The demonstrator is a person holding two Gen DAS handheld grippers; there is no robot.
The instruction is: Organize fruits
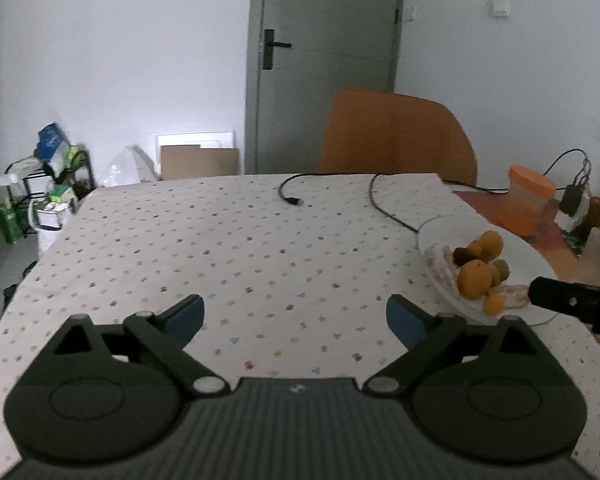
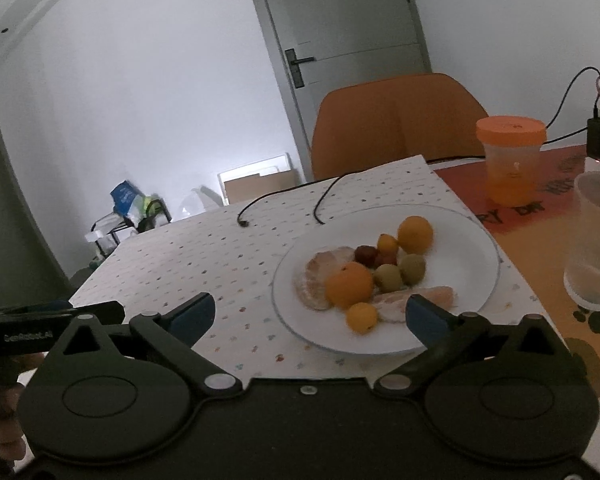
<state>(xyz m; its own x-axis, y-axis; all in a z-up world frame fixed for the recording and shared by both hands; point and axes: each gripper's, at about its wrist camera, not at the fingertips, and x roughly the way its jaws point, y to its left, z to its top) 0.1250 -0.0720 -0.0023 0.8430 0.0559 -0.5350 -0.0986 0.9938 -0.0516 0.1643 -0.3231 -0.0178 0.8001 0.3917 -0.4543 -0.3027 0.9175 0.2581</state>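
A white plate (image 2: 472,236) holds a heap of fruit: two larger oranges (image 2: 349,284), small yellow-orange fruits (image 2: 362,317), green ones (image 2: 412,269), a dark red one (image 2: 365,255) and pale peeled segments (image 2: 320,272). My right gripper (image 2: 310,312) hovers just in front of the plate, open, its right finger over the plate's near rim and nothing between the fingers. In the left wrist view the same plate (image 1: 532,264) lies at the right, and my left gripper (image 1: 295,314) stands open over bare dotted tablecloth (image 1: 220,240), well left of the fruit.
Black cables (image 1: 380,200) trail across the far side of the cloth. An orange-lidded jar (image 2: 510,160), a clear plastic cup (image 2: 596,240) and a charger stand on an orange mat to the right. An orange chair (image 1: 396,132) sits behind the table. A hand holds the left gripper's handle (image 2: 4,408).
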